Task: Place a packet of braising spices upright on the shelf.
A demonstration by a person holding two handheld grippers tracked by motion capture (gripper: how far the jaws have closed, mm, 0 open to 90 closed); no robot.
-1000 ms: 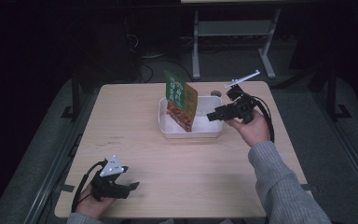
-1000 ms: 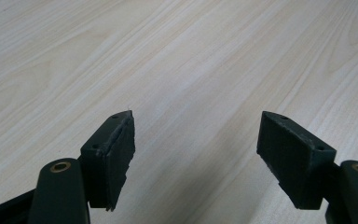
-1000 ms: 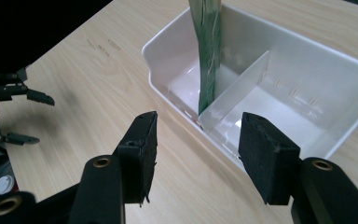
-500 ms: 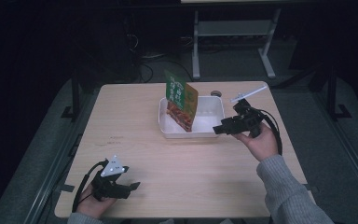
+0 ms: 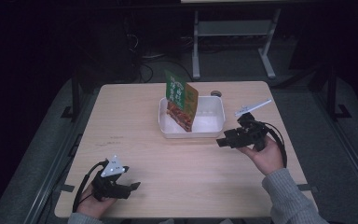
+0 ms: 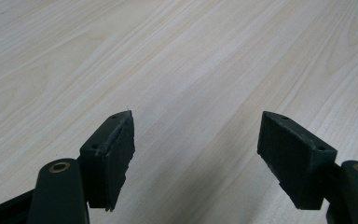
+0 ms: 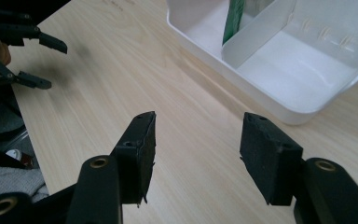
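Both tools gape empty: the right tool (image 5: 224, 141) hangs just short of the white bin (image 5: 214, 125), where the green packet (image 5: 181, 103) leans propped against its divider; the left tool (image 5: 131, 188) idles far off on the surface (image 5: 135, 140).

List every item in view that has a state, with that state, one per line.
Left gripper: open, empty, low over the table.
Right gripper: open, empty, beside the bin.
White bin: lidless, divided, holding the packet.
Food packet: standing tilted in the bin's left compartment.
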